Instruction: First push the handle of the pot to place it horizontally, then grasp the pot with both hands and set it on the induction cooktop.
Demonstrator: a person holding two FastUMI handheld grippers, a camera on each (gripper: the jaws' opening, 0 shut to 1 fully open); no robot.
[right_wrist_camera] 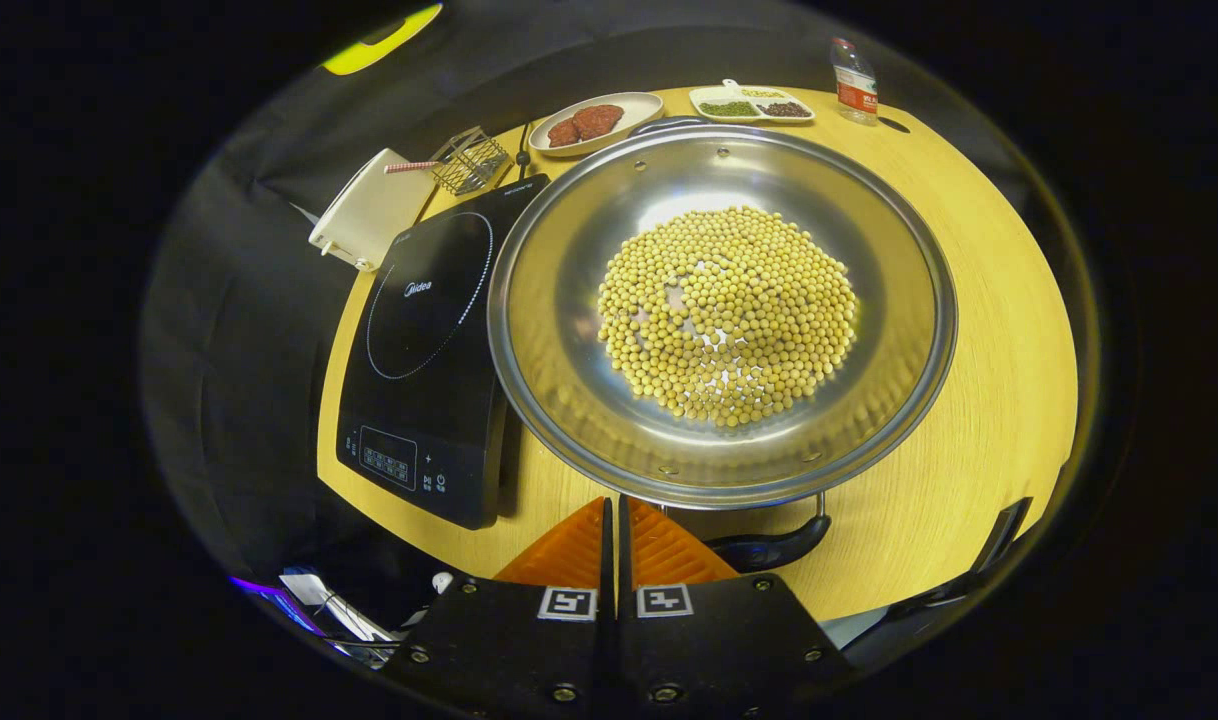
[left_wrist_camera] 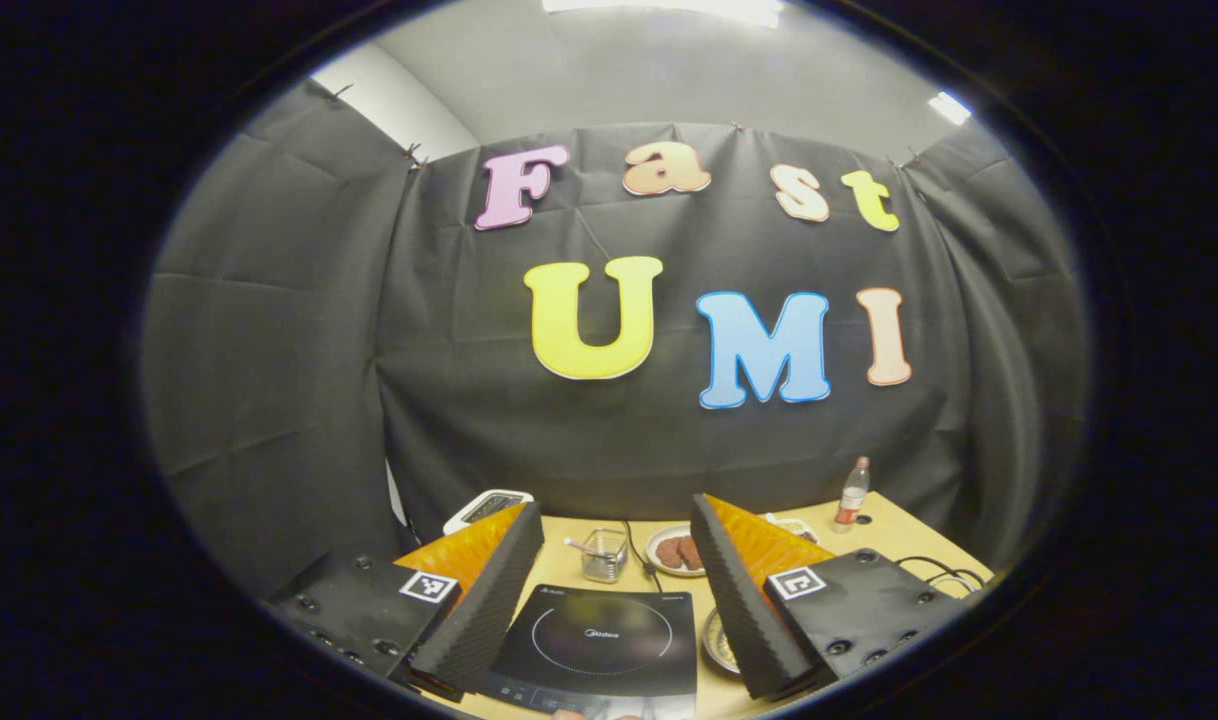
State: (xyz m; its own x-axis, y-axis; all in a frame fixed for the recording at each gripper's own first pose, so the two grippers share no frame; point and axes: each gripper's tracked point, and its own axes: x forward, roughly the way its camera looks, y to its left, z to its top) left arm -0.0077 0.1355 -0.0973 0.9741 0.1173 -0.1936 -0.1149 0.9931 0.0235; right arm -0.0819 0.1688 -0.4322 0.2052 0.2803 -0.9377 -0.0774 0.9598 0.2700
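Each claw (left_wrist_camera: 614,600) (right_wrist_camera: 612,520) has black screw-studded blocks bearing square black-and-white markers, with ribbed fingers

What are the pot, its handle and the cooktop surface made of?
Pot: looks like polished stainless steel, mirror glare on the wall. Handle: dark glossy grip, probably plastic, on a metal wire bracket. Induction cooktop: smooth black glass-like top, reflective, with printed ring.

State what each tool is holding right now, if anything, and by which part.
Nothing is held. The left tool is open above the cooktop. The right tool is shut on nothing, beside the handle of the pot.
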